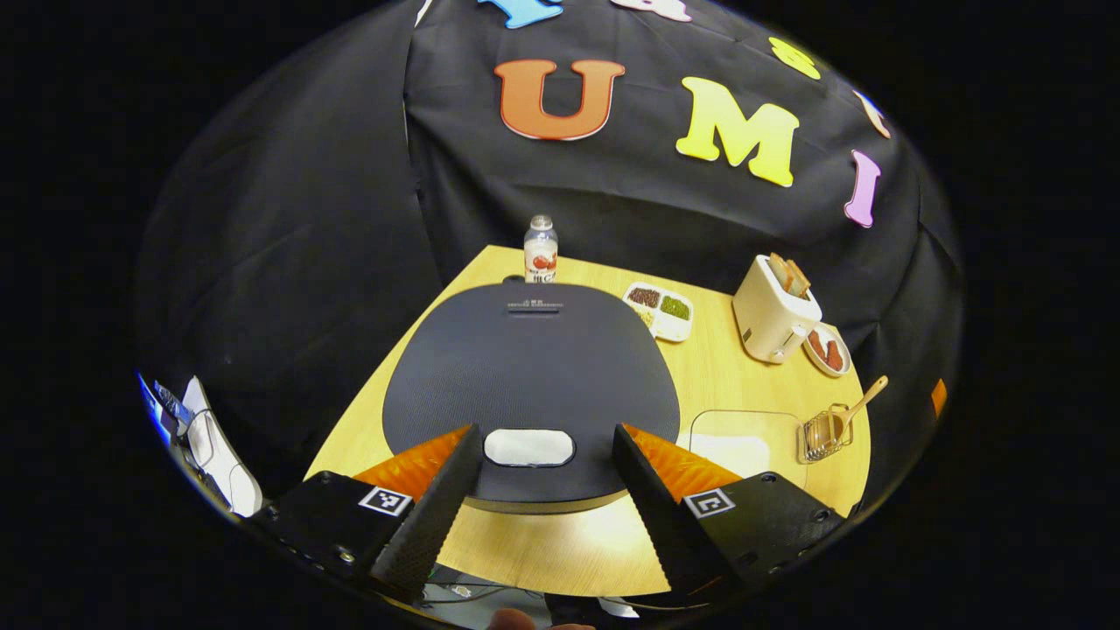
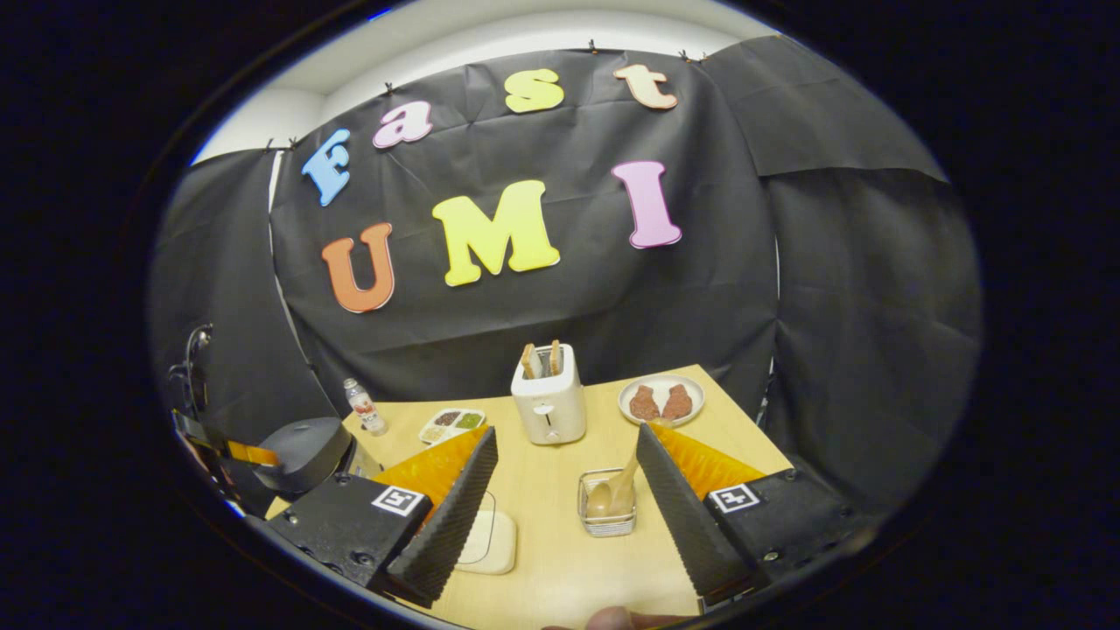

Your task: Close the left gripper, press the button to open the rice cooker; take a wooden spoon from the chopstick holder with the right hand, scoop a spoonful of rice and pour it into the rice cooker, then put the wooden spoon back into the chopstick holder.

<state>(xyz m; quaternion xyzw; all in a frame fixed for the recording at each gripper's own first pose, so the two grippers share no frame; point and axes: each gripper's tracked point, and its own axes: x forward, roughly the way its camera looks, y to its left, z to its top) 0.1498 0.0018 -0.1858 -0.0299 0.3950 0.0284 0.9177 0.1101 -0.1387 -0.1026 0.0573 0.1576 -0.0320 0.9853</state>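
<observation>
Rice cooker (image 1: 531,385) sits directly ahead of the left gripper (image 1: 542,477), its dark domed lid closed and its pale oblong button (image 1: 528,447) at the lid's near edge, lying squarely between the two spread fingers. The button's long axis runs crosswise, from one finger toward the other, so the fingers straddle it rather than bear on it. They stand wide apart and hold nothing; by the task they need to come together before pressing, and the closed tips would then meet just above the button's middle. This hand is clearly the nearer one to the cooker.

In the right gripper view the cooker (image 2: 302,455) is off to the left and well apart from the right gripper (image 2: 560,499), whose fingers are likewise spread and empty. The wire chopstick holder (image 2: 607,503) stands to the right of the cooker, between the right gripper's fingers and a little ahead of them, with the wooden spoon (image 2: 617,490) in it, bowl down and handle leaning up and away toward the right finger. The spoon is pale wood with a rounded bowl. Seen from the left gripper, the holder (image 1: 827,433) lies right of the cooker with the spoon (image 1: 862,404) slanting out. The opening step looks not yet done
</observation>
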